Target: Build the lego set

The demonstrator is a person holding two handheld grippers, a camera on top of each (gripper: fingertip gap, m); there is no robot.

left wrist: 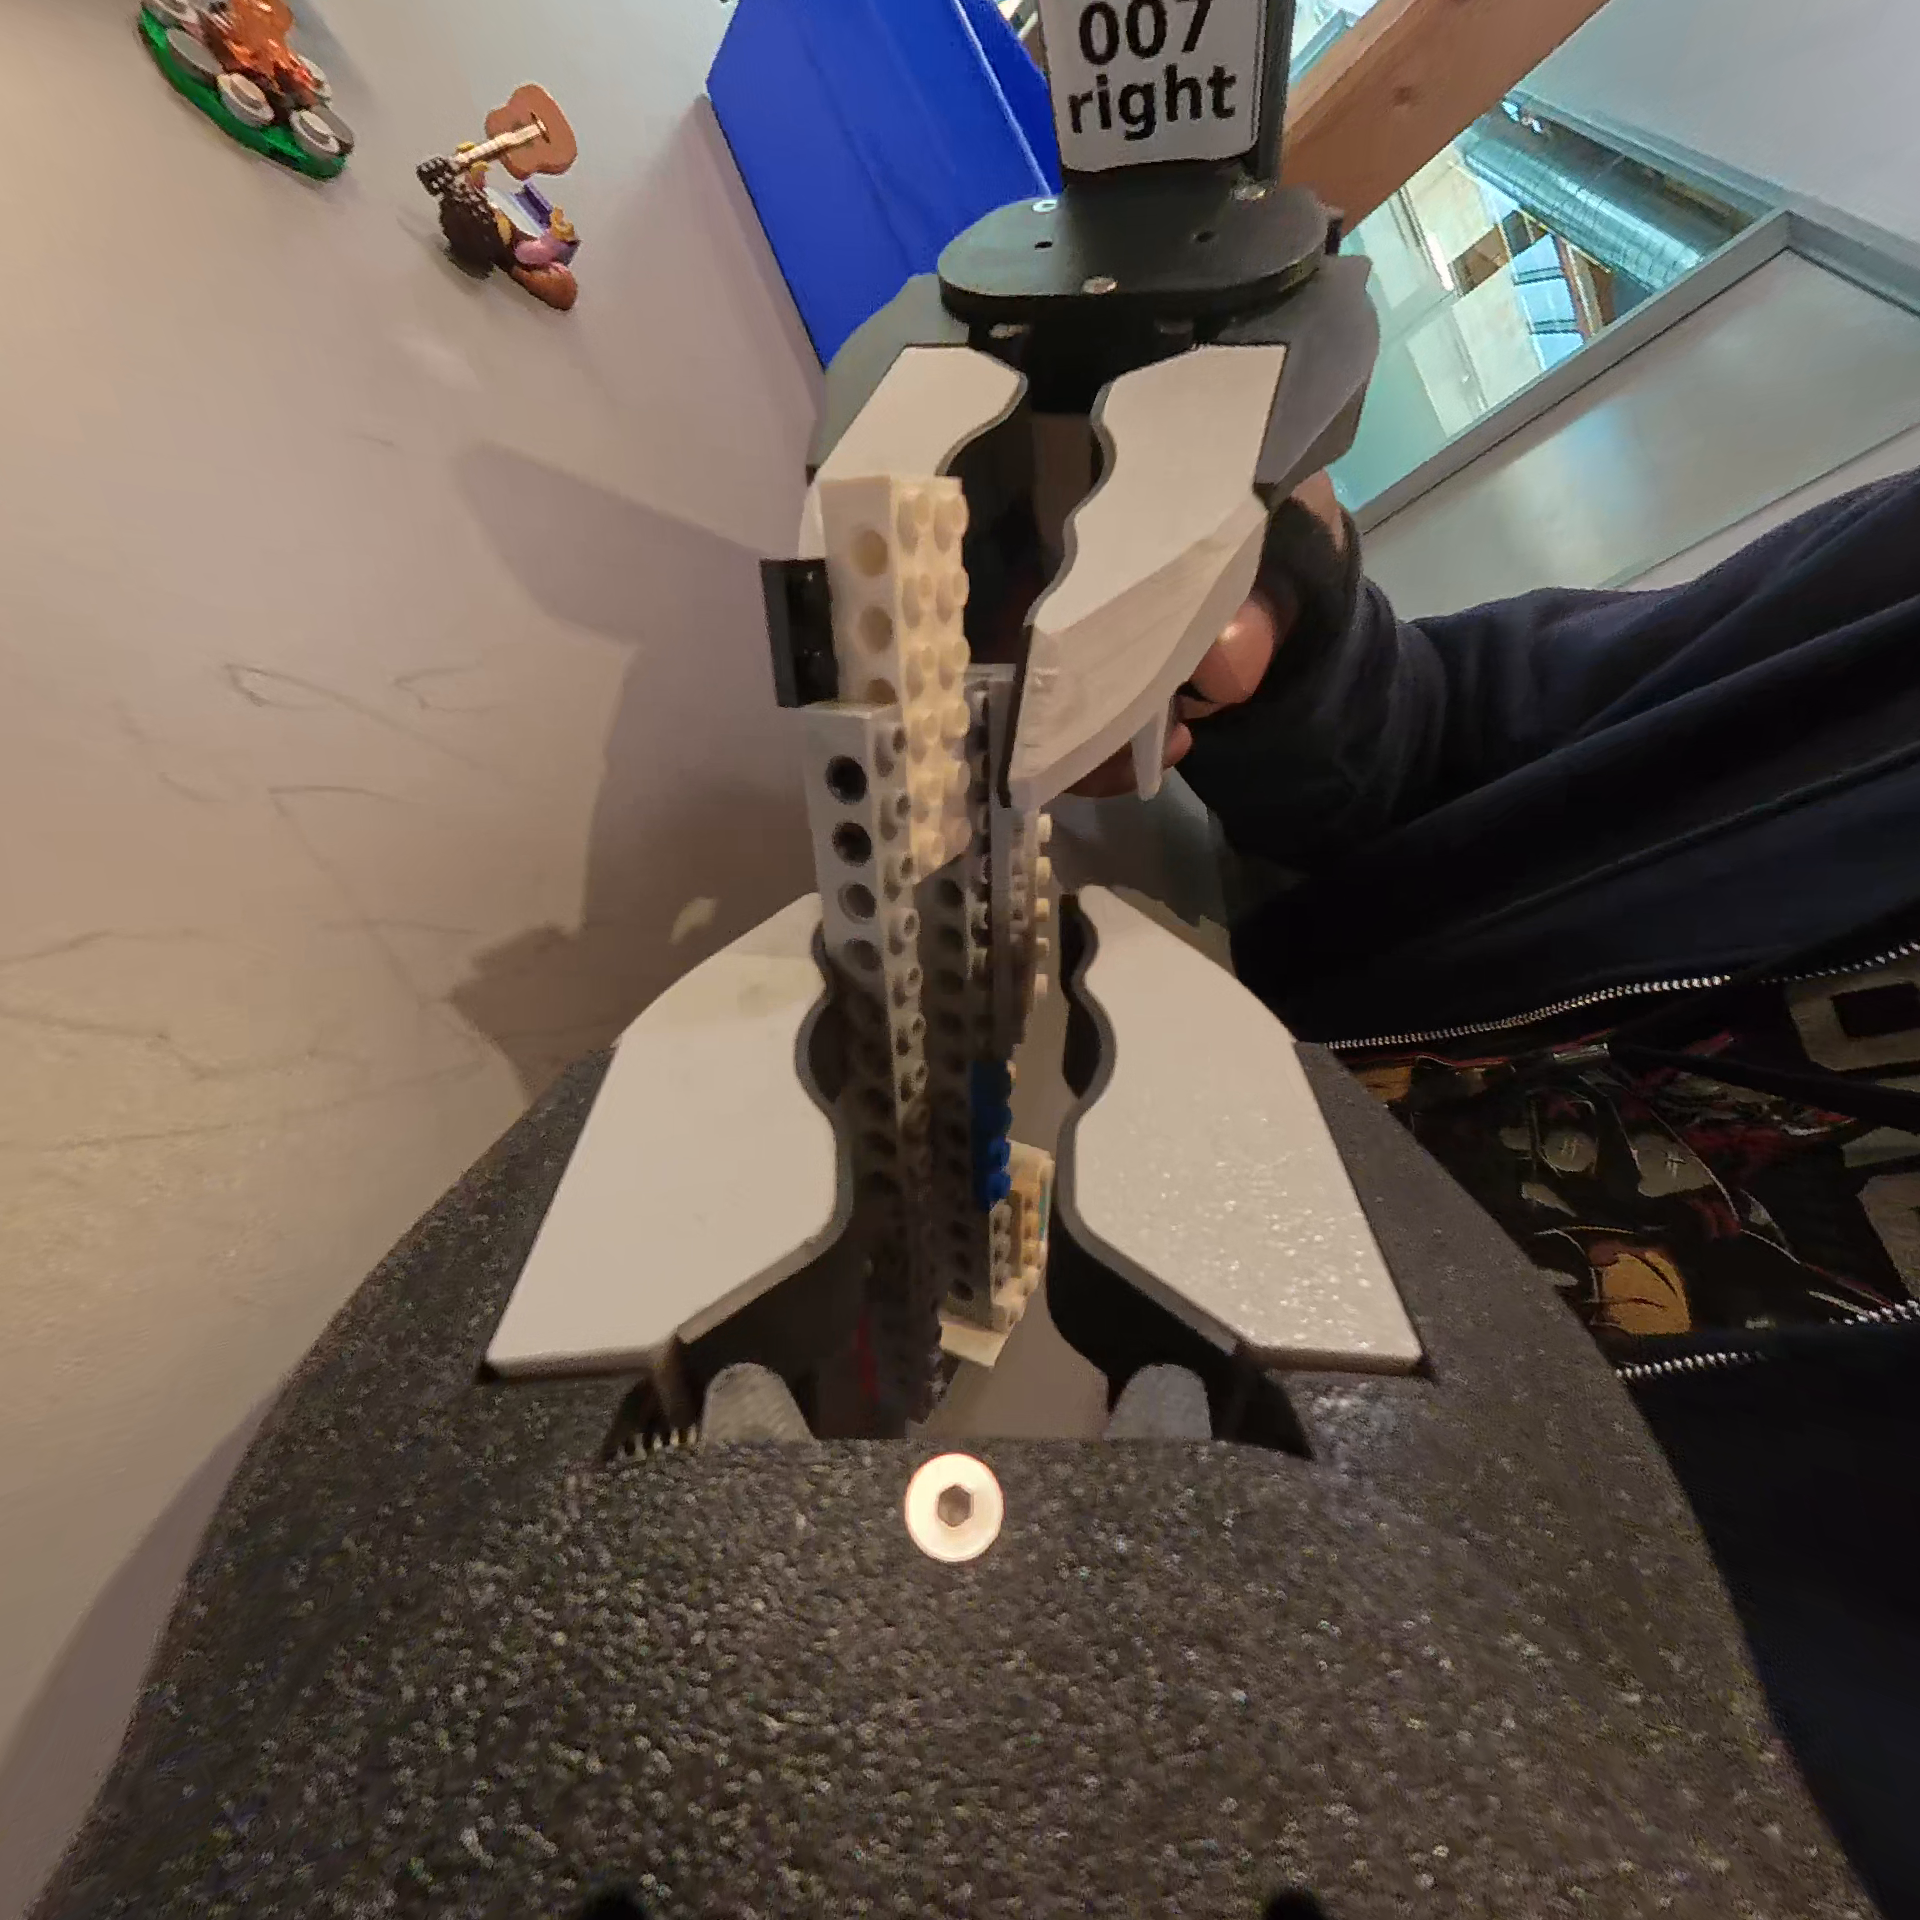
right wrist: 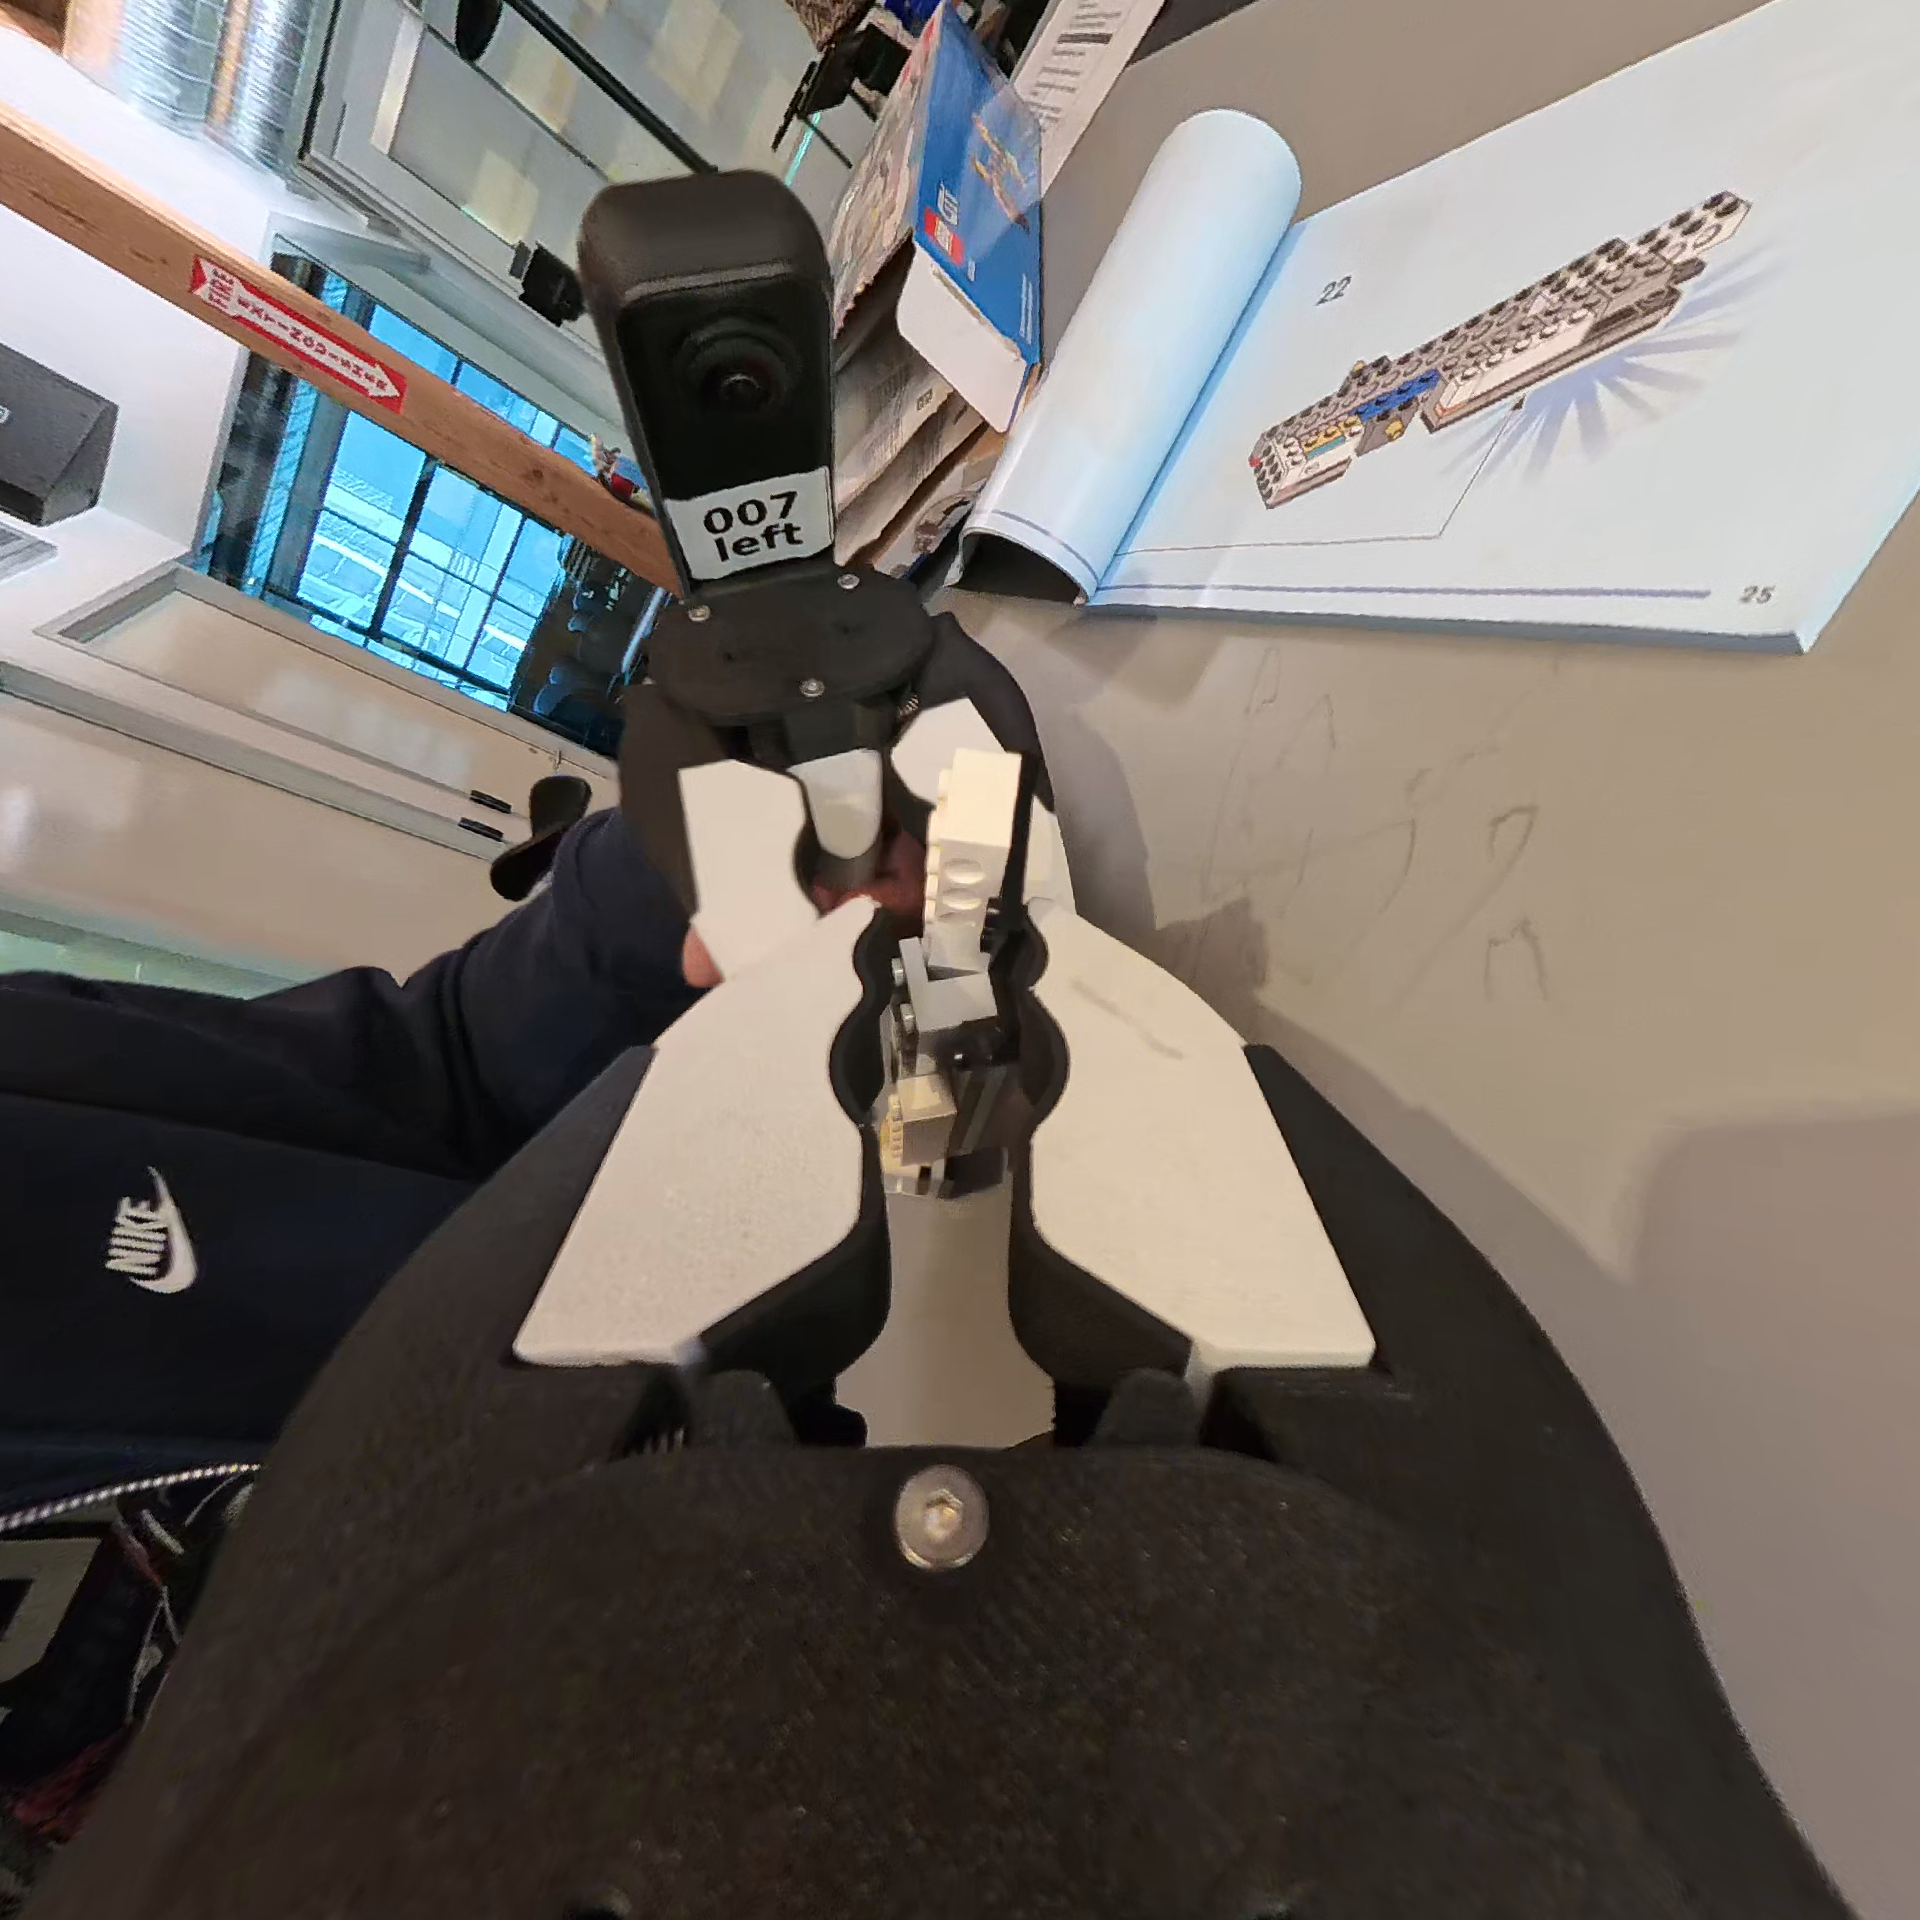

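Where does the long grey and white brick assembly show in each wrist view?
Left wrist view: brick assembly at centre, running lengthwise between this view's fingers.
Right wrist view: brick assembly at centre, seen end-on between the fingers.
Shared landmark: the person's dark sleeve.

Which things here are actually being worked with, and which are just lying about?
In use:
- long grey, white and black toy-brick assembly, held between both grippers
- left hand-held gripper
- right hand-held gripper

Lying about:
- open pale-blue instruction booklet
- blue cardboard box
- small brown guitar-holding brick figure
- green-based round brick model
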